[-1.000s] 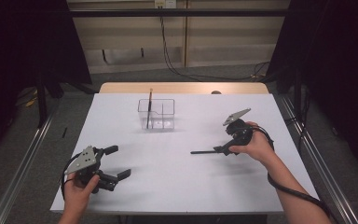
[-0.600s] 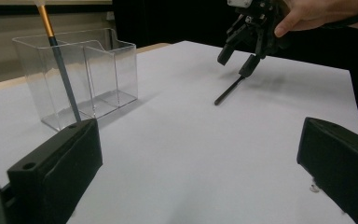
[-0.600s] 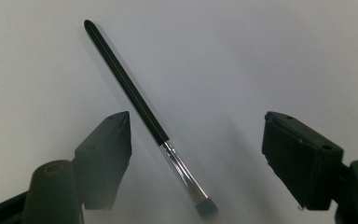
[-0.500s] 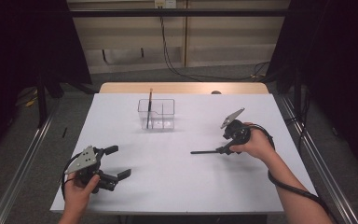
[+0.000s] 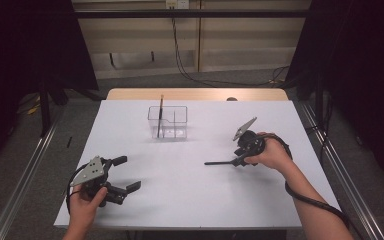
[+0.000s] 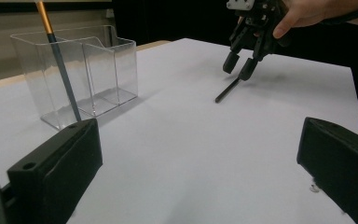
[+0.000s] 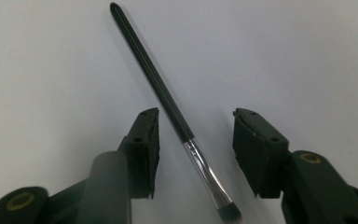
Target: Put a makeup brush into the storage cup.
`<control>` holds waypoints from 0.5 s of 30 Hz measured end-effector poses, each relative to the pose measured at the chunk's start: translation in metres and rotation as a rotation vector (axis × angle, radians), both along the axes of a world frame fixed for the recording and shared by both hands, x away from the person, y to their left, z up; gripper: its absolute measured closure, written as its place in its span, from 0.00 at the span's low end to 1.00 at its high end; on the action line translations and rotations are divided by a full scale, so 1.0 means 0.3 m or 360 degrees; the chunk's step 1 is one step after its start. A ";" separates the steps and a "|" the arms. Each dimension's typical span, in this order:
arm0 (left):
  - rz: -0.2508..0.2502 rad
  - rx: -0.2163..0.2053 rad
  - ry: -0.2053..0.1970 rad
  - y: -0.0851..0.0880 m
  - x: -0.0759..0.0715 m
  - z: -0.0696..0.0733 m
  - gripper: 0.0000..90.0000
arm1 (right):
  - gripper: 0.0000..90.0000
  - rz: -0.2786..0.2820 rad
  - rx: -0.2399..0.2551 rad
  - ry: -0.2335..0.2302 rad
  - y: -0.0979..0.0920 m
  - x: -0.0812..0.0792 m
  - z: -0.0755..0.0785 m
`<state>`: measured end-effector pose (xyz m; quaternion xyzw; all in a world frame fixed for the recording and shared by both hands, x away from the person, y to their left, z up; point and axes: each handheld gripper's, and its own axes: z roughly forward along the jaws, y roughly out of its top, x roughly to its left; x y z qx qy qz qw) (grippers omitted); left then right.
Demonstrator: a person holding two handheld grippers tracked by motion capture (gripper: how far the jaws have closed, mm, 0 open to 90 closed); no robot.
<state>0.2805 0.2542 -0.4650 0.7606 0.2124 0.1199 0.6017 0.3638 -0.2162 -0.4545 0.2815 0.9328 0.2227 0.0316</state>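
Observation:
A thin black brush (image 5: 222, 162) (image 7: 168, 100) (image 6: 227, 90) lies flat on the white table (image 5: 180, 200). My right gripper (image 5: 240, 157) (image 7: 196, 123) (image 6: 239, 69) points down over its bristle end. Its jaws have just been closing and straddle the metal ferrule, but the pads stand clear of it on both sides. My left gripper (image 5: 130, 172) (image 6: 198, 154) rests wide open at the near left with nothing between its jaws. A clear compartment box (image 5: 169, 122) (image 6: 98, 70) stands at the far middle, with an orange-handled brush (image 5: 160, 117) (image 6: 60, 65) leaning upright in its left part.
The wooden far edge of the table (image 5: 195, 94) shows behind the white sheet. Metal rails (image 5: 25, 170) run along the floor on both sides. A black cable (image 5: 310, 200) trails from the right gripper along the person's forearm.
The right gripper's jaws have drawn closer together around the black brush. Both hands have stayed in place, and the brush has not moved.

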 end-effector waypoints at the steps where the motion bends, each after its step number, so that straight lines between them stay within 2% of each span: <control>1: 0.0000 0.0001 -0.0005 0.001 0.001 0.000 0.00 | 0.60 0.0002 -0.0007 0.0005 0.001 -0.001 -0.001; 4: -0.0003 0.0000 -0.0003 0.002 0.001 -0.001 0.00 | 0.63 0.0010 -0.0004 0.0019 0.001 -0.002 -0.005; 9: -0.0001 0.0002 -0.0006 0.001 0.000 0.000 0.00 | 0.69 0.0028 -0.0063 0.0034 0.001 -0.007 -0.014; 11: -0.0001 0.0002 -0.0007 0.002 0.000 0.000 0.00 | 0.71 0.0052 -0.0110 0.0027 0.004 -0.012 -0.017; 15: -0.0004 0.0002 -0.0001 -0.001 -0.001 -0.001 0.00 | 0.77 0.0033 -0.0118 0.0034 0.008 -0.015 -0.016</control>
